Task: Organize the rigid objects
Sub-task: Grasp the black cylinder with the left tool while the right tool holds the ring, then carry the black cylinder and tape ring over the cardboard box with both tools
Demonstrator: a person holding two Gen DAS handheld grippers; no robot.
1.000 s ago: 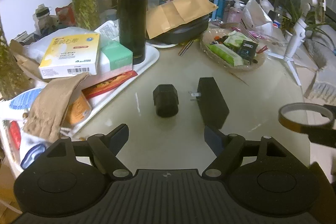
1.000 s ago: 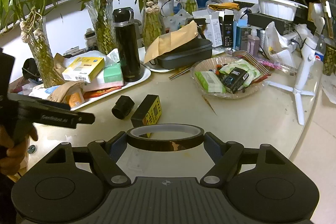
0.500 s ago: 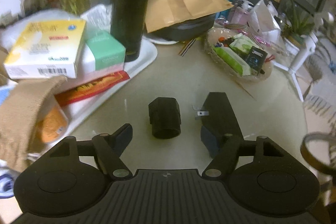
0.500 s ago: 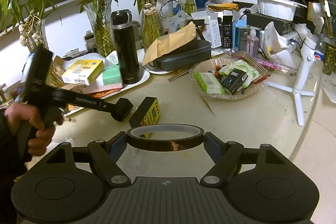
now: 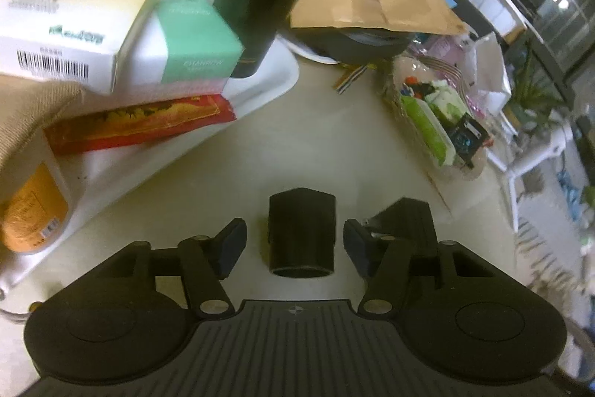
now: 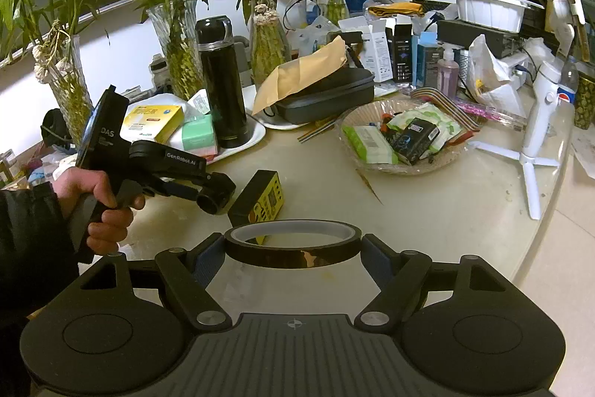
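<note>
A short black cylinder point(image 5: 302, 233) lies on the pale table between the fingers of my left gripper point(image 5: 293, 244), which is open with a gap on both sides. It shows in the right wrist view point(image 6: 215, 194) at the tip of the left gripper point(image 6: 208, 190). A black and yellow charger block point(image 6: 260, 201) lies just right of it; in the left wrist view its black side point(image 5: 405, 222) sits behind the right finger. My right gripper point(image 6: 293, 255) is shut on a roll of brown tape point(image 6: 292, 244), held above the table.
A white tray point(image 5: 260, 92) at the left holds boxes and a tall black flask point(image 6: 221, 80). A clear basket point(image 6: 405, 140) of packets stands at the right. A black case under a brown envelope point(image 6: 308, 77), plant vases and a white tripod point(image 6: 535, 129) stand behind.
My left gripper has moved forward and down until its open fingers stand on both sides of the black cylinder. The right gripper has held still with the tape.
</note>
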